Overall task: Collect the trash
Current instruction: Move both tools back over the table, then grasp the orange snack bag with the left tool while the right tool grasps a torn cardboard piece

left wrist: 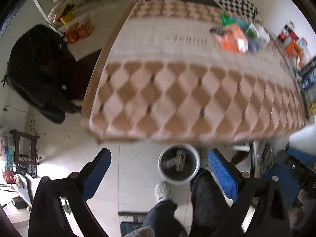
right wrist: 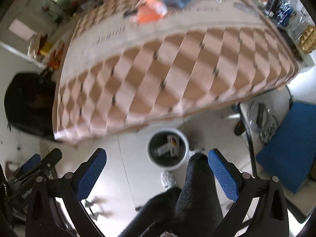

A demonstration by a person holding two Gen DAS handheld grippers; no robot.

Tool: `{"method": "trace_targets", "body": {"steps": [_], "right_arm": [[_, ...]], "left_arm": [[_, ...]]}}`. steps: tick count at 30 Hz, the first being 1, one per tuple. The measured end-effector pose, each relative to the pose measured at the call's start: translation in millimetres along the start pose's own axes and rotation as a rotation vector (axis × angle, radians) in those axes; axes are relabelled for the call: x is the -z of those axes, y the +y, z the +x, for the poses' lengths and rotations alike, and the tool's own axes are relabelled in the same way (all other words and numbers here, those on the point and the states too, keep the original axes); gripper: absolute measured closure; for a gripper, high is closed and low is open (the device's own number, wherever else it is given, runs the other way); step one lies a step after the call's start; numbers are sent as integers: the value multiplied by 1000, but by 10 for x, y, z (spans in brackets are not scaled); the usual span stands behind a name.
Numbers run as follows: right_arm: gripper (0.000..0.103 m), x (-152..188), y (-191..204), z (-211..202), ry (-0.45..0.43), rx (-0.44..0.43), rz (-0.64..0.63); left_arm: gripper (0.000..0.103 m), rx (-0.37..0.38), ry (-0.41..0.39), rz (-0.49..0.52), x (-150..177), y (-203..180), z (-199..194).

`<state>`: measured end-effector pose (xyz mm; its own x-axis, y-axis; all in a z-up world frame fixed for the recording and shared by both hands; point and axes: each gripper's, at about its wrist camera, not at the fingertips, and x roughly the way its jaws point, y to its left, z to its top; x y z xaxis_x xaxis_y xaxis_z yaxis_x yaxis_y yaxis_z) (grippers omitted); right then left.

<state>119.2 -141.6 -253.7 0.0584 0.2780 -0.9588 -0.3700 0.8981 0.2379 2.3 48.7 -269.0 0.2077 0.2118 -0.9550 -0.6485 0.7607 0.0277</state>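
Note:
A round white bin (left wrist: 178, 165) with a dark liner stands on the floor by the table's near edge, with a few pieces of trash inside; it also shows in the right wrist view (right wrist: 167, 148). A pile of wrappers, with an orange packet (left wrist: 234, 38) on top, lies at the table's far right, seen too in the right wrist view (right wrist: 151, 10). My left gripper (left wrist: 160, 160) is open and empty, held high above the floor near the bin. My right gripper (right wrist: 157, 159) is open and empty beside it. Both views are blurred.
The table (left wrist: 177, 90) has a brown and white diamond cloth. The person's dark-trousered legs (left wrist: 205, 197) and grey slipper (left wrist: 162, 191) are by the bin. A black coat on a chair (left wrist: 37, 73) is left. A blue seat (right wrist: 290, 144) is right. Shelves with boxes (left wrist: 294, 45) line the far right.

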Motion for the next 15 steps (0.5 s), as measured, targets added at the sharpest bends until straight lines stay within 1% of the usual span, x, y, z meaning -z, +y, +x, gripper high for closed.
{"method": "trace_targets", "body": {"steps": [3, 5, 6, 7, 8, 9, 11, 12, 14, 15], "right_arm": [[0, -511, -276, -23, -22, -6, 55], [0, -949, -480, -11, -31, -11, 90], [0, -1190, -581, 13, -36, -9, 100], [0, -1501, -702, 49, -43, -2, 112], [0, -1694, -778, 83, -43, 2, 117], [0, -2027, -881, 151, -41, 2, 124], [0, -2481, -1007, 279, -32, 14, 135], [0, -2828, -1080, 383, -16, 7, 143], [0, -3239, -1142, 526, -3, 9, 151], [0, -3478, -1144, 595, -2, 6, 145]], "left_arm": [[2, 26, -15, -21, -494, -236, 56], [2, 57, -8, -51, -910, -472, 177], [2, 67, -3, -62, -1040, -528, 213], [2, 83, 10, -84, -1254, -652, 308], [2, 100, 25, -111, -1467, -770, 417], [3, 111, 37, -133, -1660, -858, 516], [3, 115, 72, -170, -1973, -1019, 721], [3, 118, 98, -187, -2126, -1131, 842], [4, 120, 136, -221, -2393, -1251, 1083], [4, 121, 147, -232, -2458, -1307, 1146]]}}
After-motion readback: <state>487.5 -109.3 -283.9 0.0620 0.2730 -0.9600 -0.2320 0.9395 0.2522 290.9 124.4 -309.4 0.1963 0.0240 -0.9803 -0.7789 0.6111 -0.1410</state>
